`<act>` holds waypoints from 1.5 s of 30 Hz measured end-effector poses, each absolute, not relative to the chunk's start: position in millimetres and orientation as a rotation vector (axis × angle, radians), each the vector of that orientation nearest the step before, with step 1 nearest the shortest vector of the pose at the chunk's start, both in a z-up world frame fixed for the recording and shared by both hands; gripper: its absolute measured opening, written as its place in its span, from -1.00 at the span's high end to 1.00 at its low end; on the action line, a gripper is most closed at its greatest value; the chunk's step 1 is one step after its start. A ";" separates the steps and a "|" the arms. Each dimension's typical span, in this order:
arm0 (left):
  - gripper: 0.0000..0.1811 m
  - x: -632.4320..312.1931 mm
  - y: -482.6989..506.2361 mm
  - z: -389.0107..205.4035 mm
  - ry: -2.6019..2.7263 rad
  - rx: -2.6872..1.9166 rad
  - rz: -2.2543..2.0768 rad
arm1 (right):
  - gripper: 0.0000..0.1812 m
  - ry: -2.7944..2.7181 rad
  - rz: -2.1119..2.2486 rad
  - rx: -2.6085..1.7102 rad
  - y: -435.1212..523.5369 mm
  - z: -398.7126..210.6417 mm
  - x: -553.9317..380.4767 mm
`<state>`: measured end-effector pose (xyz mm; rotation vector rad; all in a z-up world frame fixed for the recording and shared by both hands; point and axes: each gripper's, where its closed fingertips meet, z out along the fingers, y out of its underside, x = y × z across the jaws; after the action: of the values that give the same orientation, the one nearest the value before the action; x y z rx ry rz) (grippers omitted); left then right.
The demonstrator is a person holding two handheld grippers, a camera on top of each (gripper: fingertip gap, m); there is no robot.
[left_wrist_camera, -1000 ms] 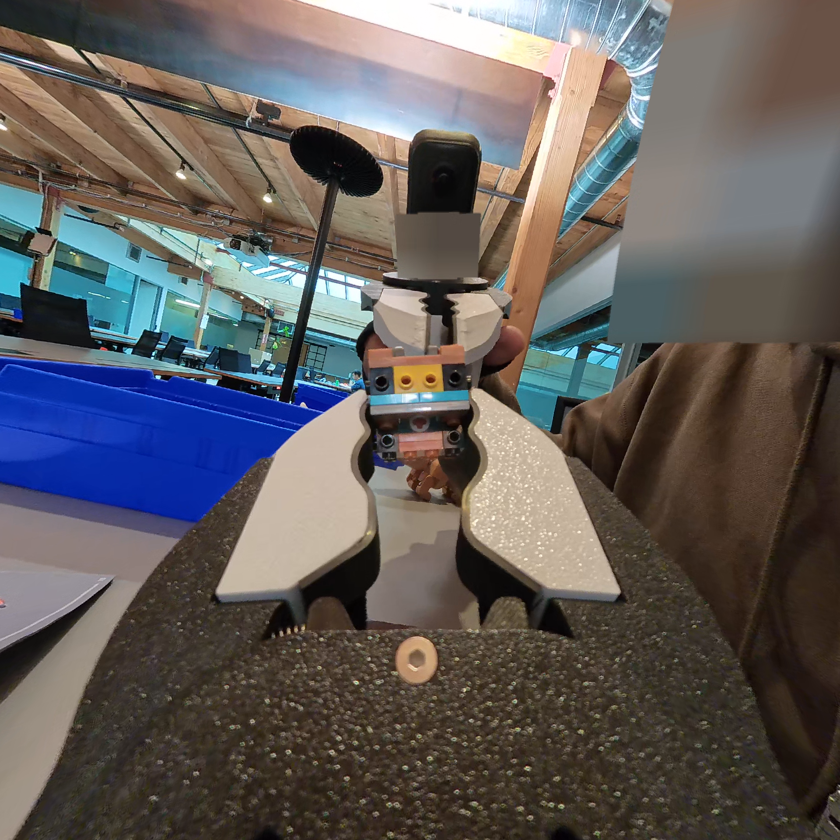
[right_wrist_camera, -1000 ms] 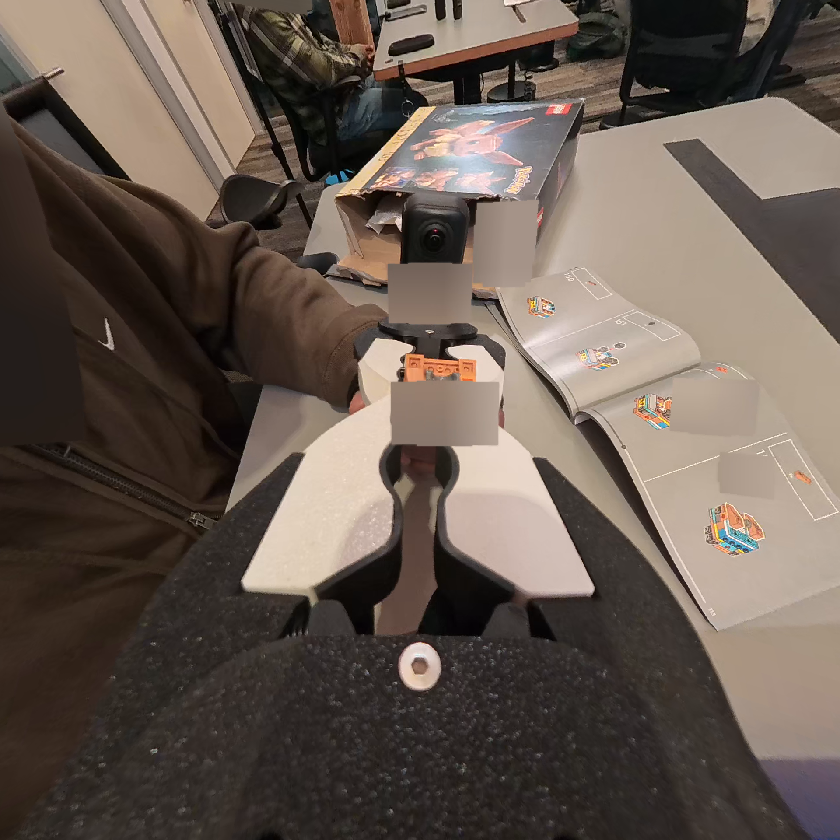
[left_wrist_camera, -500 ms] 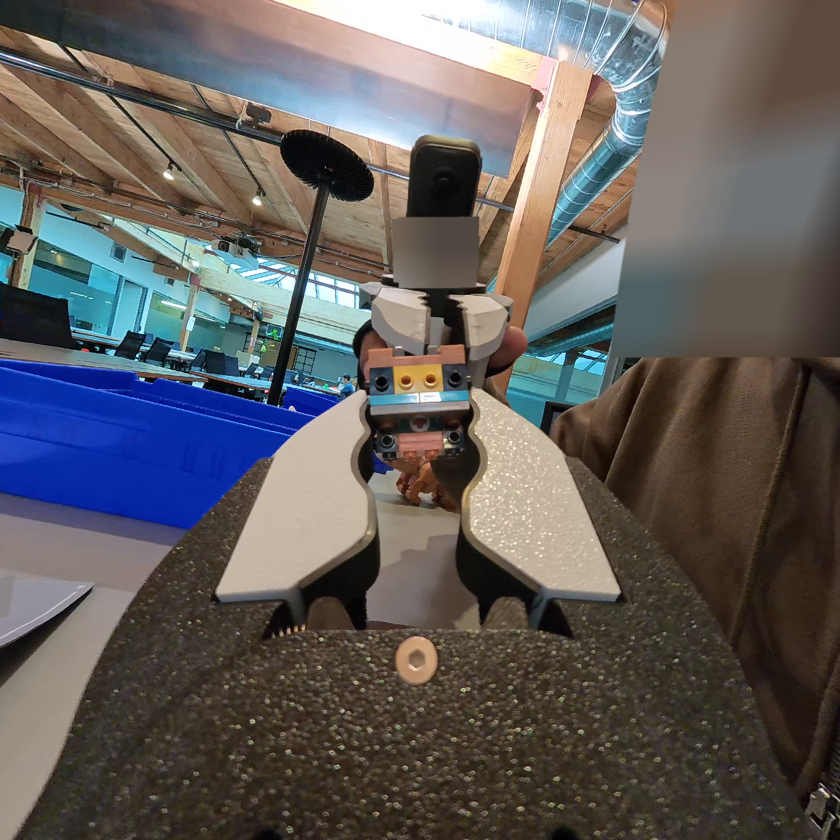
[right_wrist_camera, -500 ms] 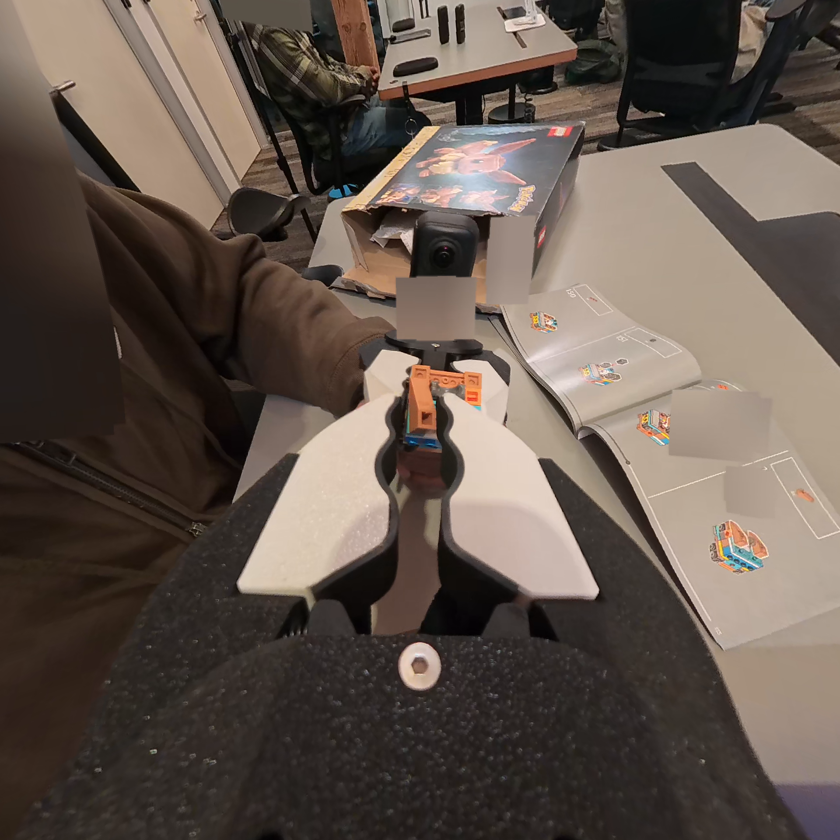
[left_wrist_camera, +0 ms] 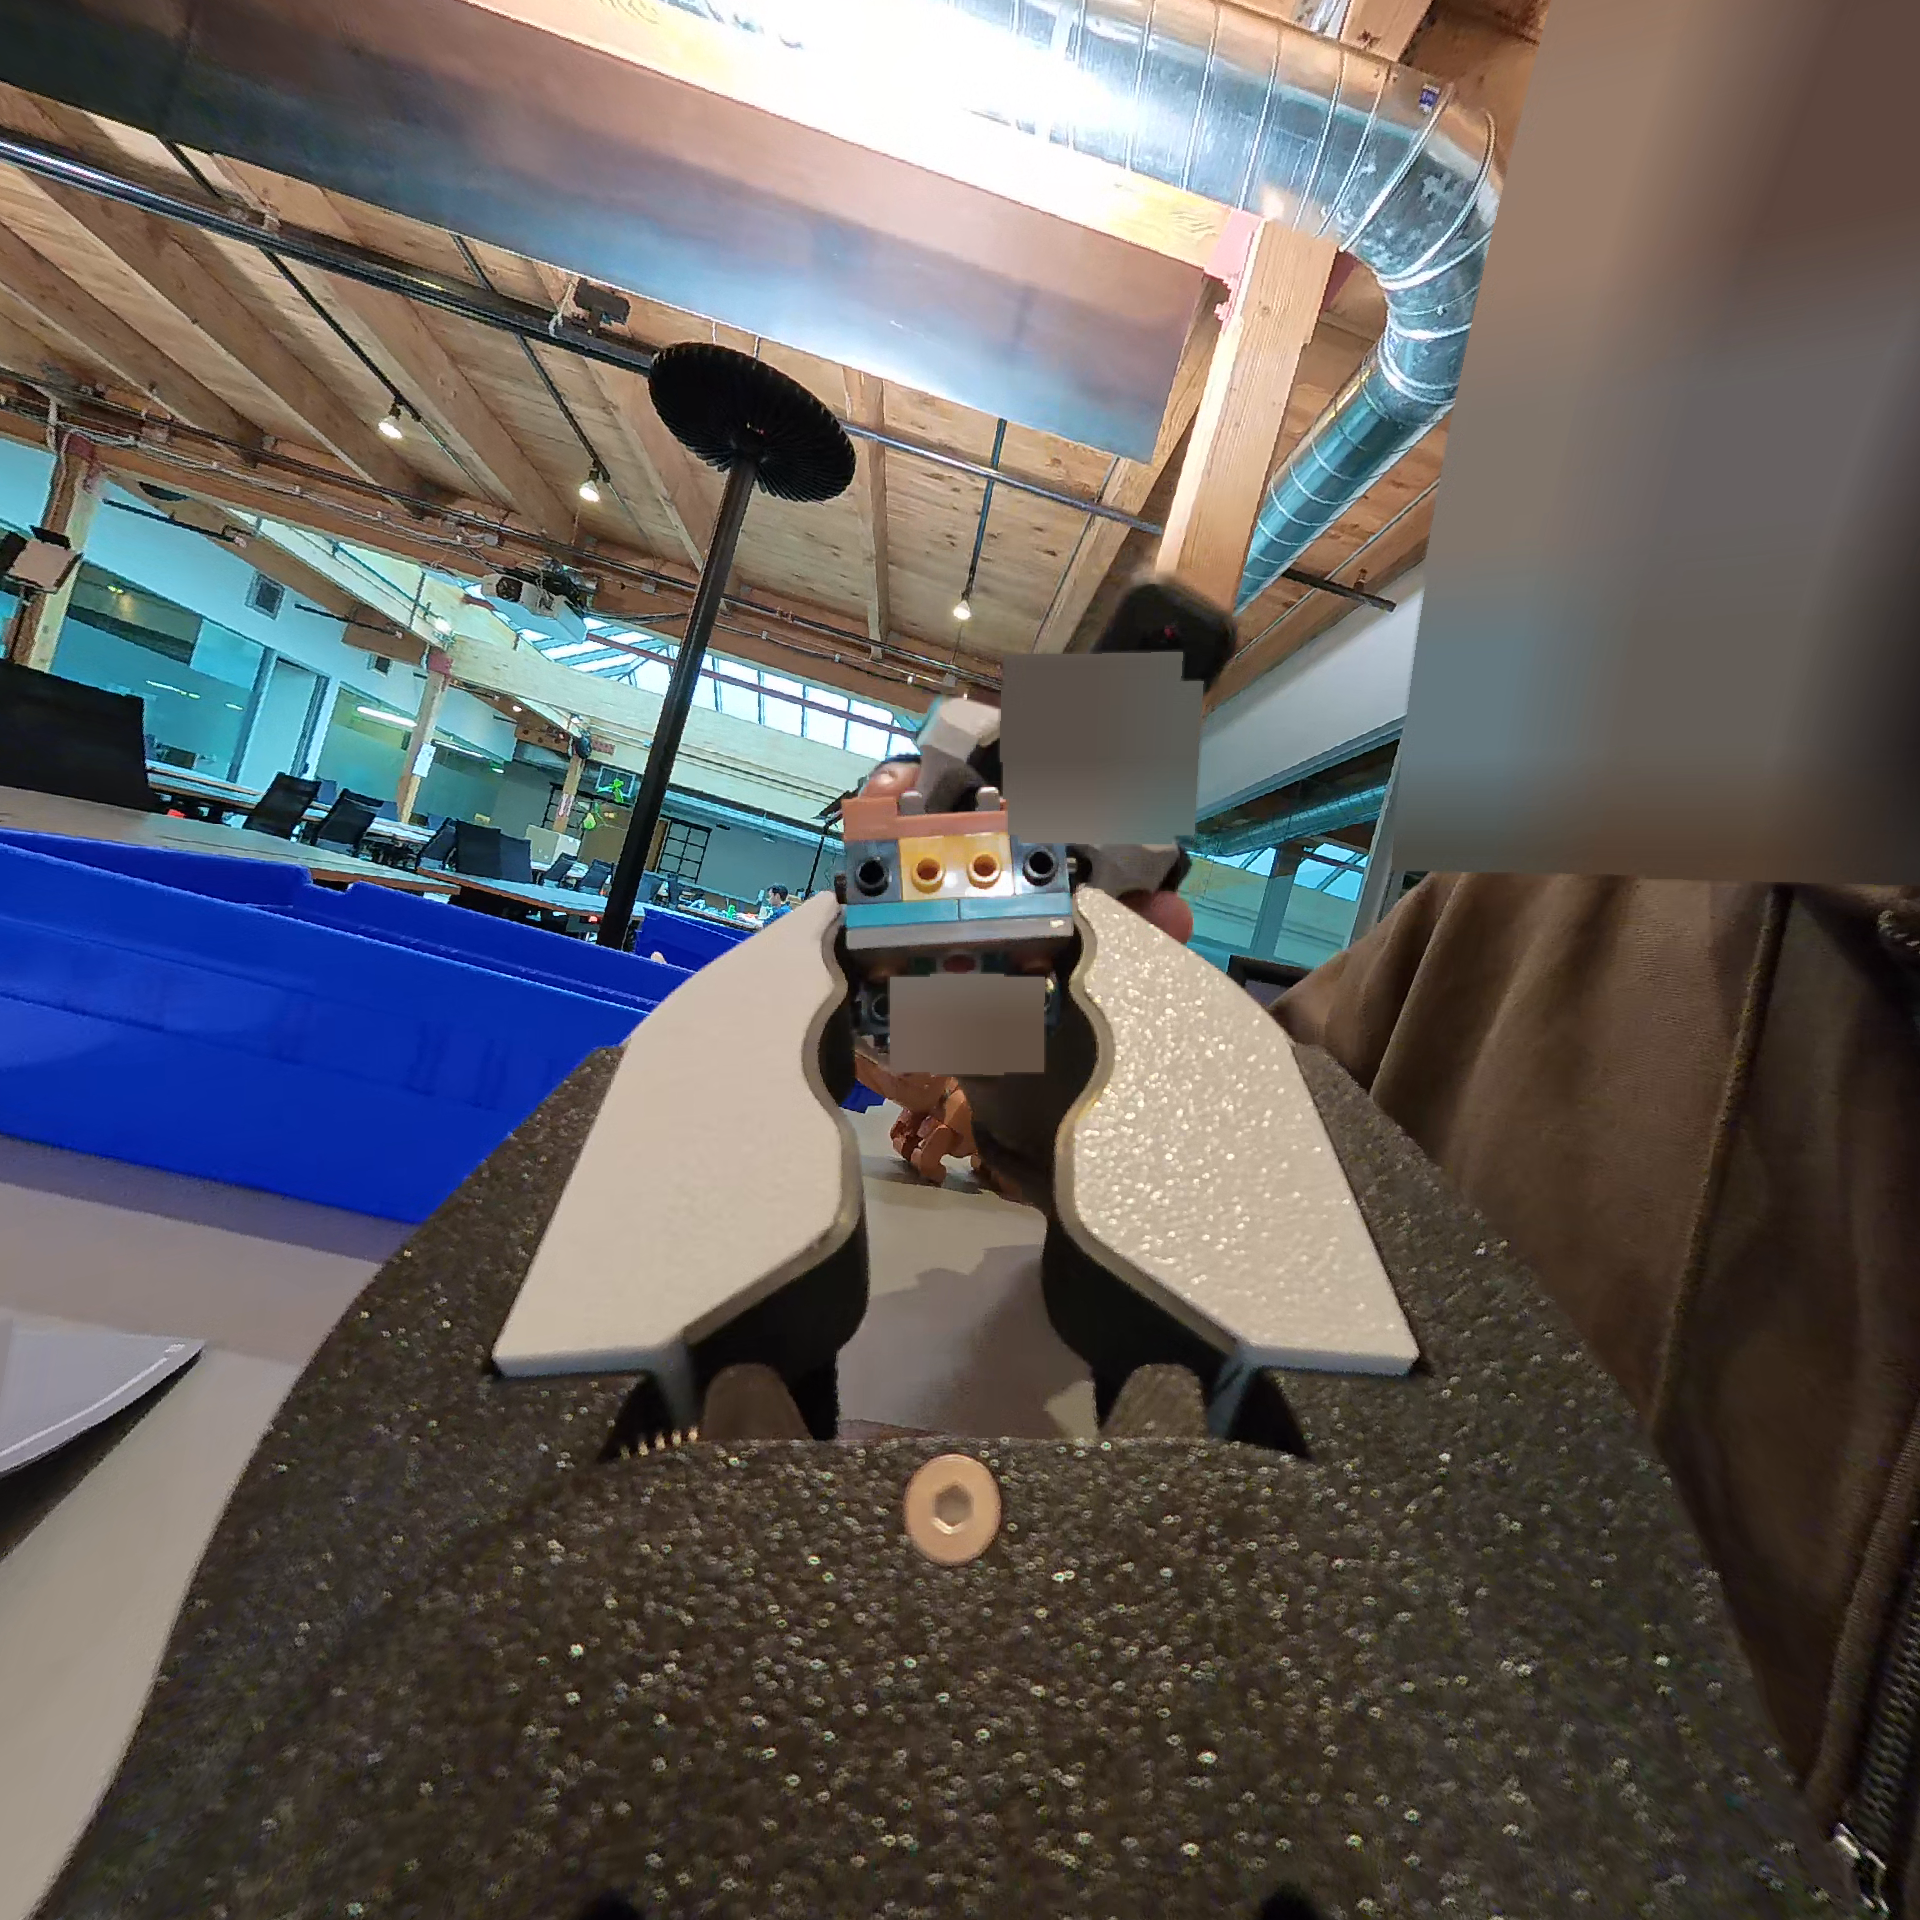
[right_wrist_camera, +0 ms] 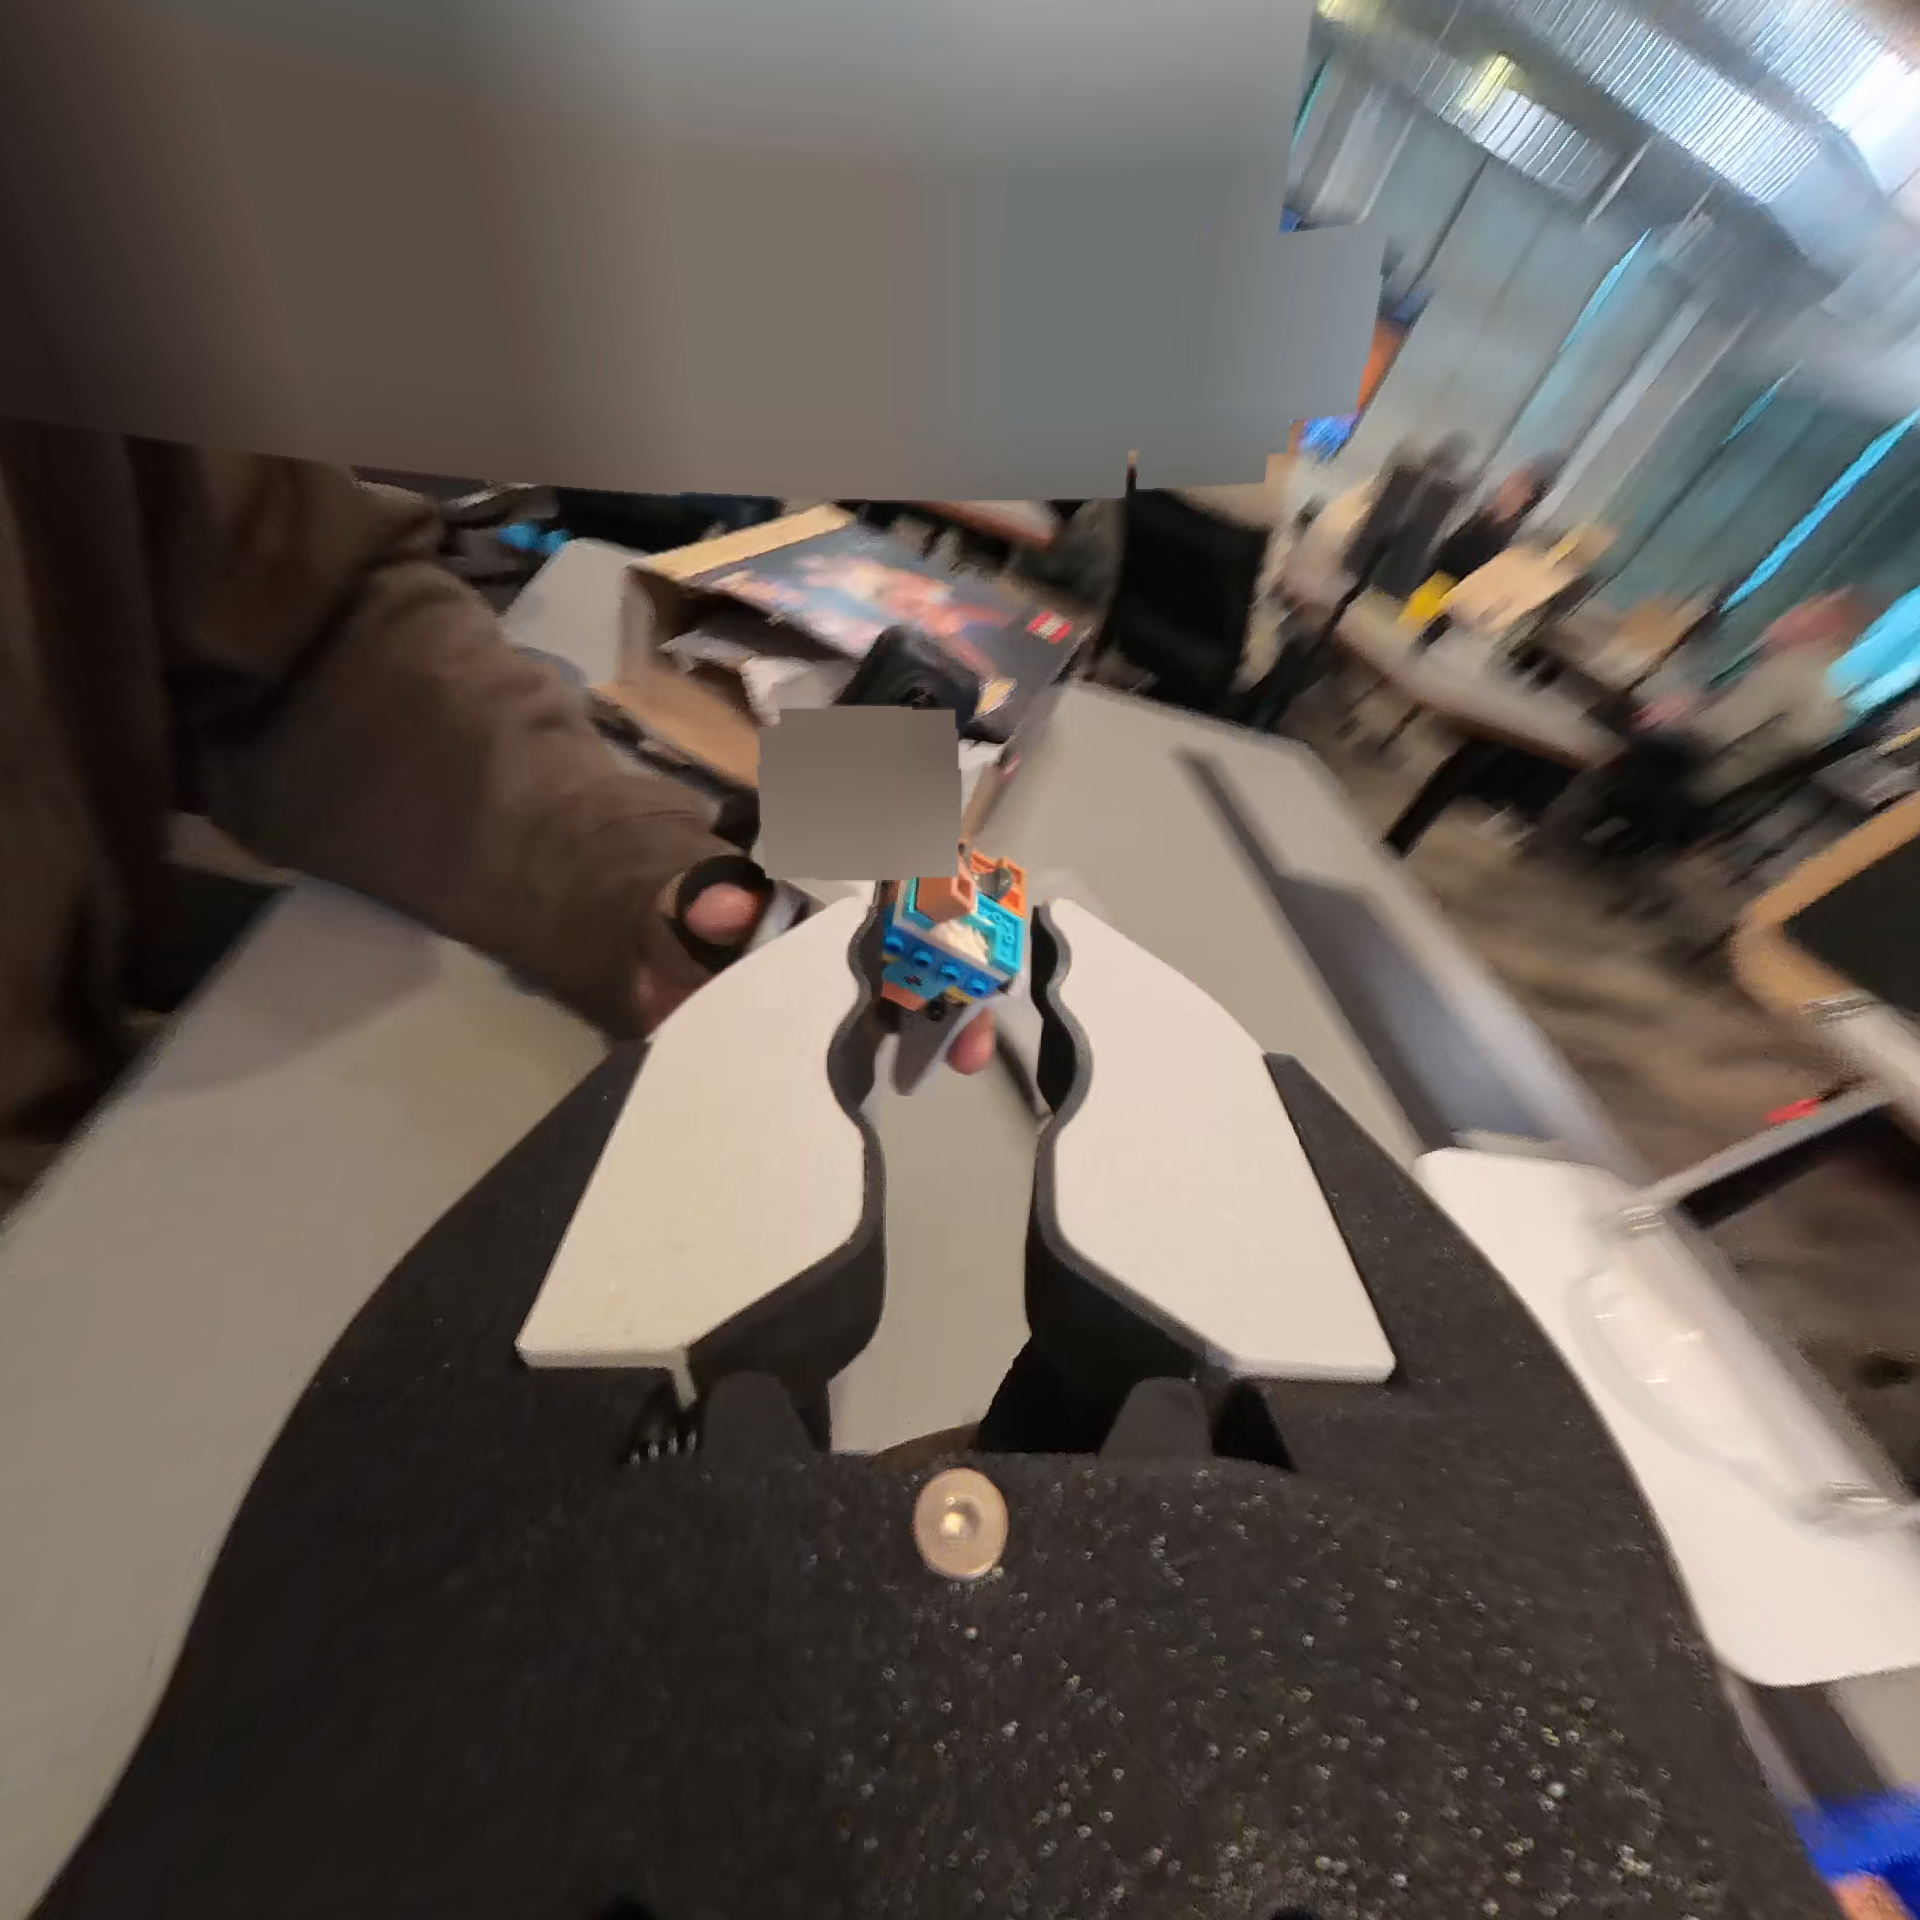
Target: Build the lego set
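**Brick block pinched in left tongs, right tongs spread**

Here the left tongs (left_wrist_camera: 956, 935) are clenched on a small Lego block of teal, grey, tan and yellow bricks (left_wrist_camera: 954, 883), held above the grey worktop (left_wrist_camera: 156, 1455). The right tongs (right_wrist_camera: 948, 935) stand released, tips apart on either side of the same block (right_wrist_camera: 951, 940), contact unclear. A printed cardboard set box (right_wrist_camera: 831, 613) lies open behind; its logo is too blurred to read. A blue plastic bin (left_wrist_camera: 260, 1018) borders the left, with bare worktop between.

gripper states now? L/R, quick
Left tool: shut on the lego assembly.
Right tool: open, fingers apart around the lego assembly, which the left tool grips.
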<state>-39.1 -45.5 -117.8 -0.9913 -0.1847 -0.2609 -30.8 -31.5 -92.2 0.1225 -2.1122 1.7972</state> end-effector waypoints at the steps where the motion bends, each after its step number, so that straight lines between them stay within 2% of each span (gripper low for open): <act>1: 0.59 -39.7 -46.3 -117.6 -0.188 -0.988 -0.262 | 0.71 -2.057 1.788 0.129 -29.0 -93.9 -31.4; 12: 0.59 -43.3 -49.8 -116.9 -0.196 -0.971 -0.282 | 0.66 -1.730 1.732 0.182 -21.4 -114.5 -38.9; 45: 0.59 -52.3 -58.2 -111.9 -0.223 -0.904 -0.316 | 0.63 -1.565 1.674 0.130 -28.0 -142.4 -50.6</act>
<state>-52.3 -58.2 -111.9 -0.9038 -0.2234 -0.3158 -50.6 -28.0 -142.4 0.1299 -1.5646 1.6741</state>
